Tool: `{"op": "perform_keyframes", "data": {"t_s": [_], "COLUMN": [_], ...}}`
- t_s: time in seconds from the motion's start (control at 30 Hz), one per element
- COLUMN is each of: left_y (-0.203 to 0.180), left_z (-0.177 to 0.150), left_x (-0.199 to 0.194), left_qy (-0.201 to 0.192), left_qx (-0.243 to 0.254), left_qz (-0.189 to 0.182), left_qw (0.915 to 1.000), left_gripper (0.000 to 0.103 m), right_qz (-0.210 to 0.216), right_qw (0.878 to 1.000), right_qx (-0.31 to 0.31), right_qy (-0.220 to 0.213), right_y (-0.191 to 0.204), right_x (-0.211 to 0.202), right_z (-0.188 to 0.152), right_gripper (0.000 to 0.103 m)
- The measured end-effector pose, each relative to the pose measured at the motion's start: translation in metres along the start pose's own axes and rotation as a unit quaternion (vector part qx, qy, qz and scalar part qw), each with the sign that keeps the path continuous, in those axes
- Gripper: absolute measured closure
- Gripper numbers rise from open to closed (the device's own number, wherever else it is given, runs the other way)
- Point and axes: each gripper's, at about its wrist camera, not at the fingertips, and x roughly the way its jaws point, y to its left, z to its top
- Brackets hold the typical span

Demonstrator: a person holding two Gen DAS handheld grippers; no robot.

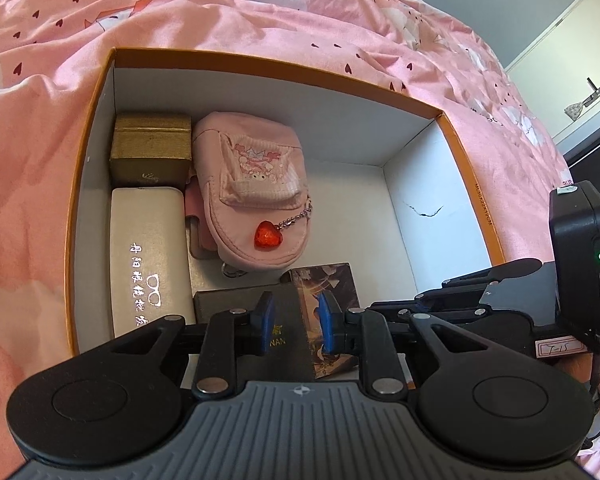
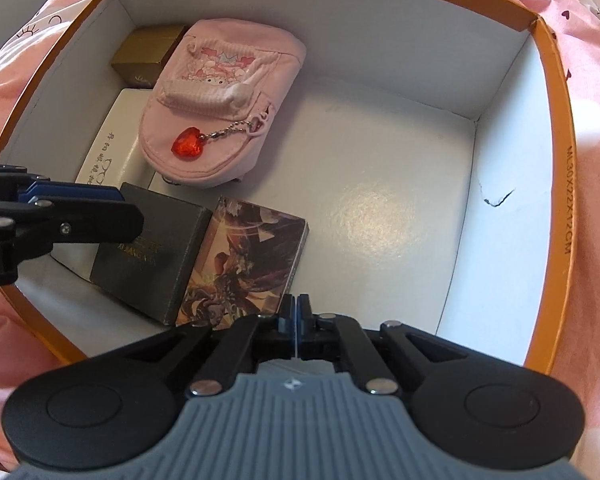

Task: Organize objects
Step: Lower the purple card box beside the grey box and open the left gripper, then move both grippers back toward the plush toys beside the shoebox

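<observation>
Box point(image 2: 547, 128) — right jaws together

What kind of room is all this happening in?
Most likely a bedroom: the orange storage box sits on rumpled pink bedding printed with hearts, and a pale cabinet stands behind. Inside the box is a pink pouch.

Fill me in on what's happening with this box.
A person is packing small items into an orange-rimmed cardboard box on a pink bedspread. Inside lie a pink pouch, gold box, white glasses case, dark box and illustrated card box. The left hand-held gripper hovers open over those two; the right hand-held gripper is shut, empty.
</observation>
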Motion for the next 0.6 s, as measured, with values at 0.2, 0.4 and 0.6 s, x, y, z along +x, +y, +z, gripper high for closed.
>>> {"op": "perform_keyframes", "data": {"t_s": [0.2,0.4,0.6], "left_y": [-0.022,-0.048,-0.065], "left_z": [-0.013,-0.037,-0.073], "left_x": [-0.034,-0.061,-0.068], "left_qy": [-0.066,-0.105,-0.106], "left_qx": [0.043,0.093,0.139], "left_qz": [-0.004,-0.011,-0.034], "left_qw": [0.9968,0.99,0.9841], "left_gripper": [0.071,0.071,0.067], "right_qz": [-0.015,-0.013,-0.032], "right_qw": [0.995,0.98,0.963], "right_qx": [0.005,0.027,0.069], "right_qy": [-0.094,-0.195,-0.258], "right_y": [0.005,0.003,0.0], "right_x": [-0.048,-0.104,-0.138], "right_z": [-0.015,-0.044,-0.089], "right_gripper": [0.099,0.086,0.078]}}
